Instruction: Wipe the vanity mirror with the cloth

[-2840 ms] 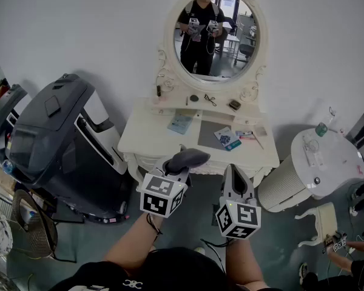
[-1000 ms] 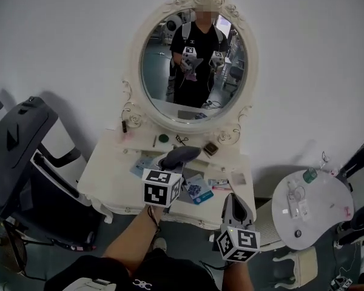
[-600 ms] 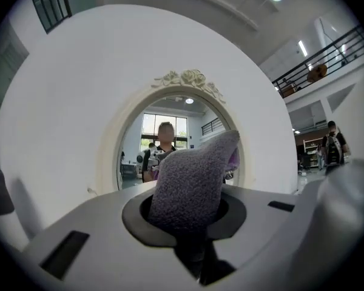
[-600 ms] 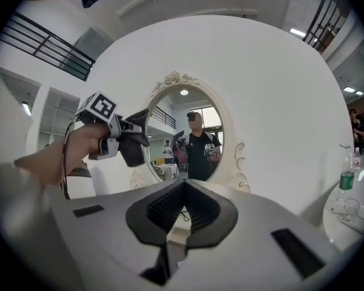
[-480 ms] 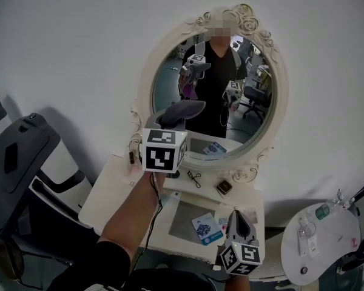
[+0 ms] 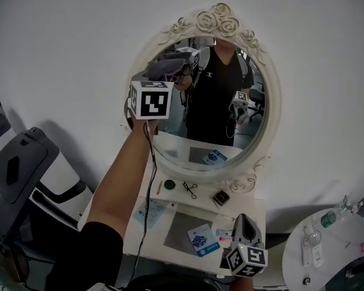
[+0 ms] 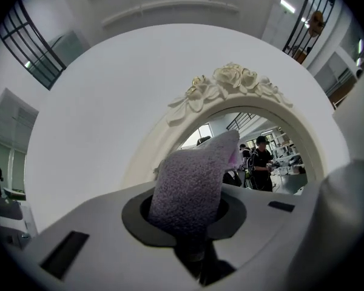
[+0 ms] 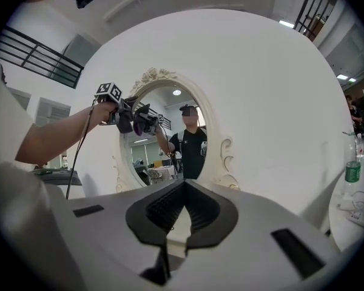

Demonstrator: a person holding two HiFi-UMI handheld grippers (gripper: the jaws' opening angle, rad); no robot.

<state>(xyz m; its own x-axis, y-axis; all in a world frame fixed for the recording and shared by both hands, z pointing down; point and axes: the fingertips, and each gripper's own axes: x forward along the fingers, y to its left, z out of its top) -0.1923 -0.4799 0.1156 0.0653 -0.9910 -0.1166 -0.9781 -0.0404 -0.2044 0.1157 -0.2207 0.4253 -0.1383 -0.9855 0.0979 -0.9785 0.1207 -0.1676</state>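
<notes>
Soft, light and fuzzy, by the look of the cloth (image 7: pixel 193 183) — likely to bend and bunch under pressure rather than slide, so best taken near its middle with a good tuft left proud for rubbing, much as gripped now. Held in the left claw (image 6: pixel 165 71), shut tight on the lower part of the cloth, with the lilac-grey tuft poking out past the tips. Raised to the upper left of the mirror (image 6: pixel 213 123), just inside the rose-carved frame (image 6: pixel 213 22). In the right gripper view, seemingly meeting its own reflection on the glass, though actual contact hard to confirm. Probably fragile glass, and carved relief to snag on — worth pressing gently and keeping the hard tips off the surface. Low down, below the mirror and in front of the desk (image 6: pixel 255 216), the right claw (image 6: pixel 243 220): closed, tips together, nothing between them, touching nothing. On the desk under the mirror, small odds and ends, among them a blue-printed card (image 6: pixel 200 238) and a little dark box (image 6: pixel 220 197). Wiping apparently only at its start, judging by the cloth's place at the top corner of the glass.
</notes>
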